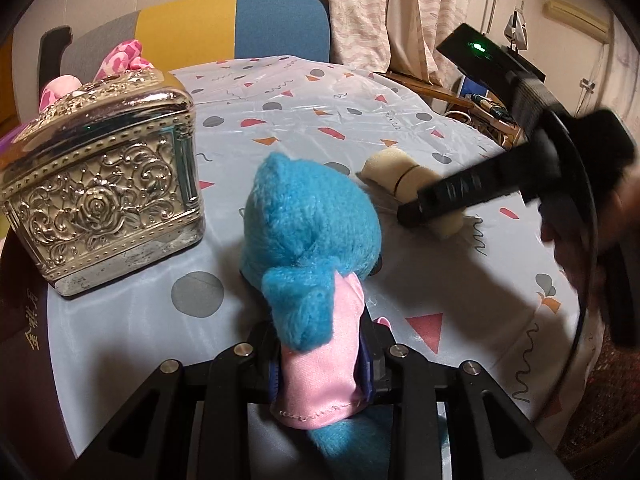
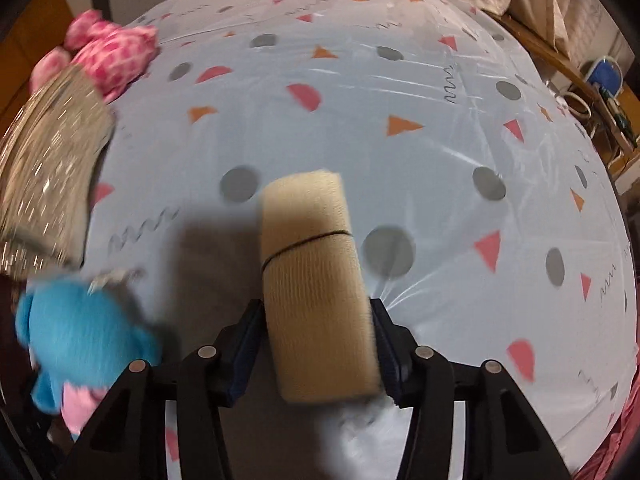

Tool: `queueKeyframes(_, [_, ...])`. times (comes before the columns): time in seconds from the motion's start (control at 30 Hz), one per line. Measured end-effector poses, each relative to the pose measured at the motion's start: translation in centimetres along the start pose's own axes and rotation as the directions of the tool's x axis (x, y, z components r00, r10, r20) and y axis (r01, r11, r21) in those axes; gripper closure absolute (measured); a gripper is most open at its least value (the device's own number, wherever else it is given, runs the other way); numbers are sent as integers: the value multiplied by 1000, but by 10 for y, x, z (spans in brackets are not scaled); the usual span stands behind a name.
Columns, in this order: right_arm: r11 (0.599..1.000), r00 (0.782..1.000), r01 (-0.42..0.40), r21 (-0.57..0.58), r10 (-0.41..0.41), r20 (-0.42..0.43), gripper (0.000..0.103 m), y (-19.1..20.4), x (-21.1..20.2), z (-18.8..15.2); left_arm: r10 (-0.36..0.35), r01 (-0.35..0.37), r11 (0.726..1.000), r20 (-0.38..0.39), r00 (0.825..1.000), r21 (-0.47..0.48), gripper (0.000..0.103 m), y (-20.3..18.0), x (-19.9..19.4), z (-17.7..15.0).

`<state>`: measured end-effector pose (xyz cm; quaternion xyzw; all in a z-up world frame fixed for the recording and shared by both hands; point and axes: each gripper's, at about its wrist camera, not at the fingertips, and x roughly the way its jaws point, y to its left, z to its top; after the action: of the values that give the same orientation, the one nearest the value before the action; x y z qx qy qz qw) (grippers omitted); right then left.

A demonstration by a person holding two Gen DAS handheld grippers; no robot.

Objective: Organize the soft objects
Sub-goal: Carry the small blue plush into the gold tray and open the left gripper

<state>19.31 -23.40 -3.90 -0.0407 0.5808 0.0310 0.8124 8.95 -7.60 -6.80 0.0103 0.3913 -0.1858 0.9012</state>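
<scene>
Gripping a blue plush toy [image 1: 308, 240] by its pink dress, the left tool [image 1: 320, 364] is holding it near the silver box [image 1: 108, 184] on the counter [image 1: 320, 100].

Right wrist view: the right tool [image 2: 320, 344] is straddling the beige bandage roll [image 2: 316, 280]; pad contact is blurred, cannot tell if gripping.

- Tablecloth [image 2: 320, 128]: pale blue, strewn with grey dots, pink and orange triangles, dark squiggles.
- Plush toy [image 1: 304, 236]: bright turquoise fur, pale pink satin garment with pink stitching.
- Bandage roll [image 2: 316, 280]: cream-beige, one thin dark line round it.
- Ornate box [image 1: 108, 196]: silver, embossed roses and scrolls.
- Second plush [image 2: 116, 52]: hot pink, paler pink blotches.
- Chair back [image 1: 224, 28]: grey, yellow, blue panels.
</scene>
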Motion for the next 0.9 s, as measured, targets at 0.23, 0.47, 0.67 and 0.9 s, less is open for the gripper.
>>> queueKeyframes(0.23, [996, 997, 37, -76, -31, 74, 51, 9, -3, -11, 12, -13, 1000, -61, 998, -24, 78, 0, -7, 8])
queueKeyframes(0.47, [995, 995, 50, -91, -41, 93, 51, 12, 0, -10, 7, -7, 1000, -1, 1000, -2, 78, -4, -53, 17])
queueKeyframes(0.67, [978, 988, 100, -184, -75, 137, 62, 27, 1, -9, 33, -31, 999, 47, 998, -33, 77, 10, -96, 21])
queueKeyframes(0.9, [972, 985, 115, -207, -85, 149, 63, 31, 2, -9, 130, -120, 987, 101, 986, -104, 77, 49, -143, 17])
